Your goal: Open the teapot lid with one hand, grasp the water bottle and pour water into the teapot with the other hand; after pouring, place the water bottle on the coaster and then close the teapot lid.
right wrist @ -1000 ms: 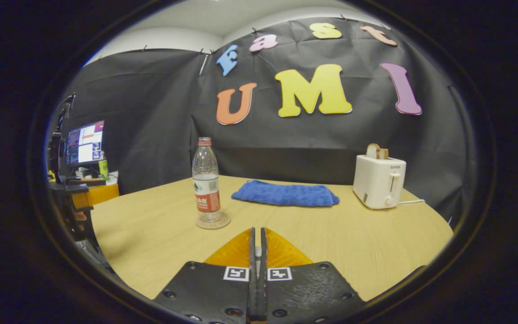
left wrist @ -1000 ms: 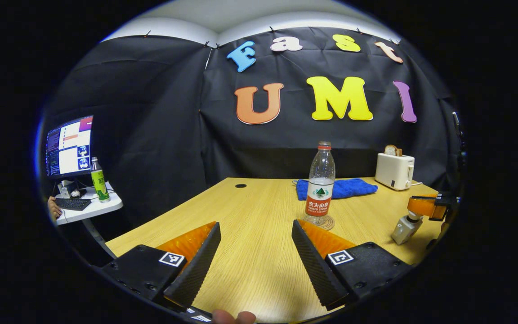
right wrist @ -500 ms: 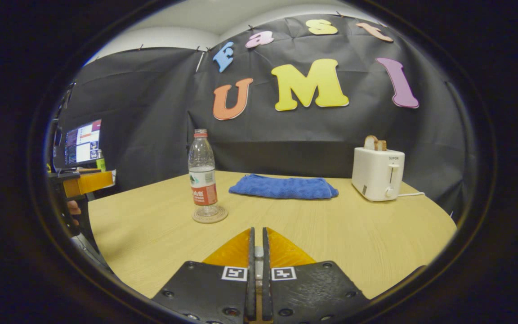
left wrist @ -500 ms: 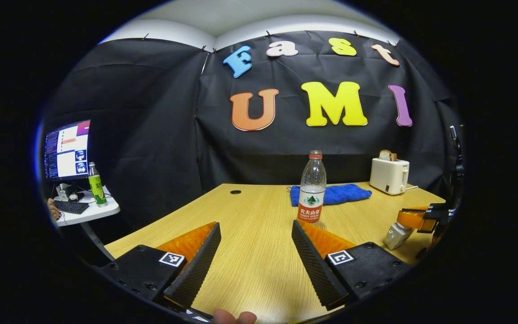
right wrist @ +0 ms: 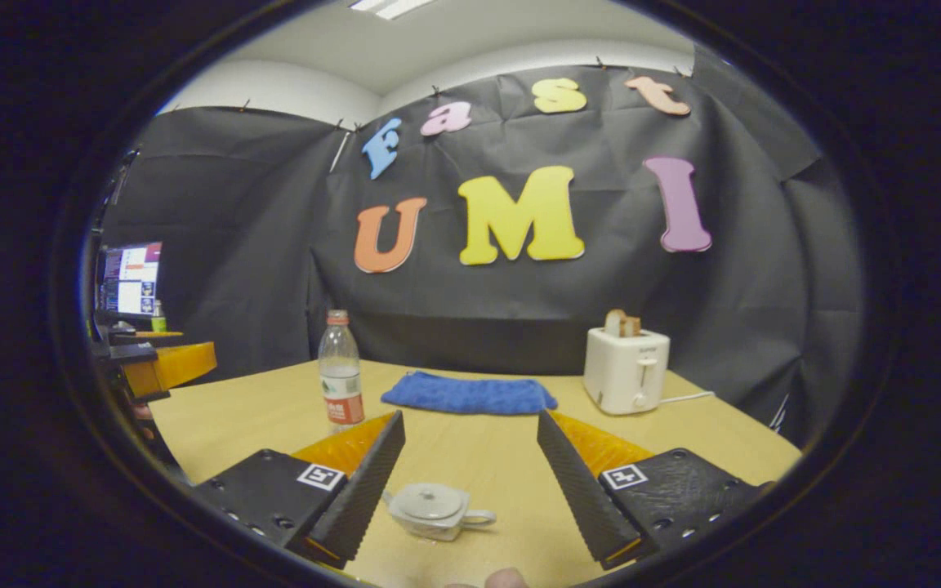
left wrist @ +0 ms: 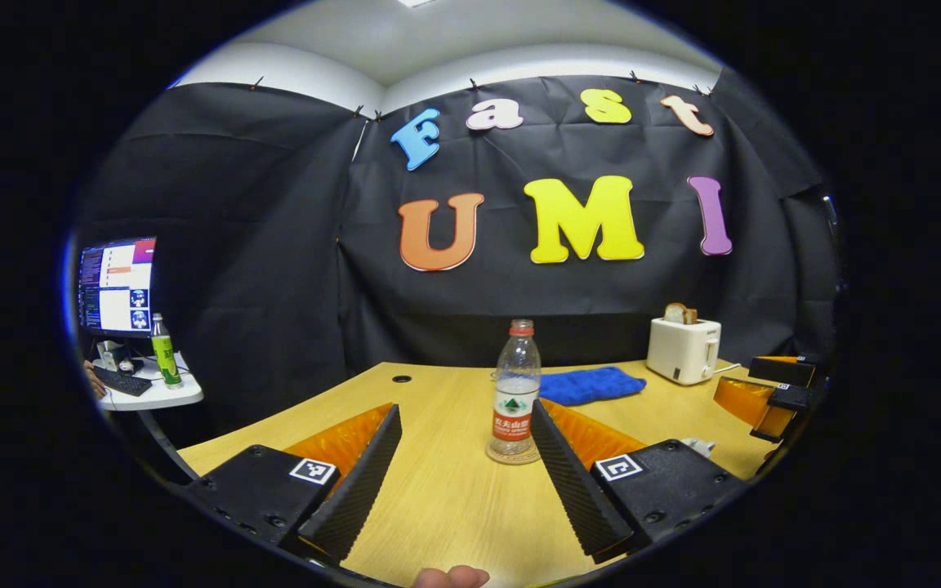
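Observation:
A clear water bottle [left wrist: 515, 392] with a red cap stands upright on a round coaster [left wrist: 513, 456] mid-table. My left gripper [left wrist: 464, 425] is open, well short of the bottle, with nothing between its fingers. In the right gripper view the small white teapot [right wrist: 431, 508] sits on the table with its lid on, low between the spread fingers of my open right gripper [right wrist: 470, 433], which do not touch it. The bottle [right wrist: 341, 380] stands farther off to the left there. The right gripper [left wrist: 773, 392] shows at the far right of the left gripper view.
A folded blue towel [right wrist: 466, 394] and a white toaster [right wrist: 626, 371] holding bread stand at the back of the wooden table [right wrist: 683, 425]. A side table with a monitor [left wrist: 115, 286] and a green bottle [left wrist: 162, 349] is off to the left.
My right gripper has gone from shut to open, and the teapot has come into view between its fingers. Both grippers have drawn back from the bottle, which looks smaller.

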Demonstrator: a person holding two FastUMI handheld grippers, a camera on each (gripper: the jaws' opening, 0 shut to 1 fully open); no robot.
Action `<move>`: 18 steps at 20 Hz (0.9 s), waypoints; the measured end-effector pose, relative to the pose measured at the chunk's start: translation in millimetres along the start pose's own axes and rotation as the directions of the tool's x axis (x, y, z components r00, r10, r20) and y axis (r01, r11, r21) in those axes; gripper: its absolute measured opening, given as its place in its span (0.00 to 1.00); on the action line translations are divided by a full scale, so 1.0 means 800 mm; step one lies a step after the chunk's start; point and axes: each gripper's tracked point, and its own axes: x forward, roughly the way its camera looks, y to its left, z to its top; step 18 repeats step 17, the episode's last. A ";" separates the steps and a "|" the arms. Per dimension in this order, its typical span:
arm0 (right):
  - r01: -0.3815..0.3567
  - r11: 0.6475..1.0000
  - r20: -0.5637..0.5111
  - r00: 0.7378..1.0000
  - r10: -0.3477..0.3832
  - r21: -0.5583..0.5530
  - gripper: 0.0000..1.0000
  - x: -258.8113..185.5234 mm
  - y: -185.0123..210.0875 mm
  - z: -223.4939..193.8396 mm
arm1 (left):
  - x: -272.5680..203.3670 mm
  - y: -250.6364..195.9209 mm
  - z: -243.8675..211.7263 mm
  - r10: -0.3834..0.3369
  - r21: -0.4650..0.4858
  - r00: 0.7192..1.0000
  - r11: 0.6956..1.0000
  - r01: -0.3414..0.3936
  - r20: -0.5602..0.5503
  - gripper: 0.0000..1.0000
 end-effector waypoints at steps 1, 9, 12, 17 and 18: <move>0.036 0.999 0.017 0.999 -0.036 -0.014 0.98 -0.013 -0.014 0.014 | 0.000 -0.016 0.007 -0.019 -0.003 1.000 1.000 0.019 0.011 0.99; 0.211 0.977 0.099 0.973 -0.207 -0.036 0.98 -0.104 -0.080 0.048 | -0.041 -0.097 0.046 -0.104 0.041 0.991 0.994 0.100 0.090 0.99; 0.230 0.973 0.100 0.969 -0.227 -0.019 0.98 -0.123 -0.083 0.046 | -0.056 -0.109 0.050 -0.118 0.032 0.987 0.993 0.116 0.111 0.99; 0.236 0.972 0.104 0.967 -0.233 -0.020 0.98 -0.130 -0.071 0.049 | -0.061 -0.092 0.050 -0.100 0.049 0.988 0.994 0.094 0.120 0.99; 0.236 0.972 0.104 0.967 -0.233 -0.020 0.98 -0.130 -0.071 0.049 | -0.061 -0.092 0.050 -0.100 0.049 0.988 0.994 0.094 0.120 0.99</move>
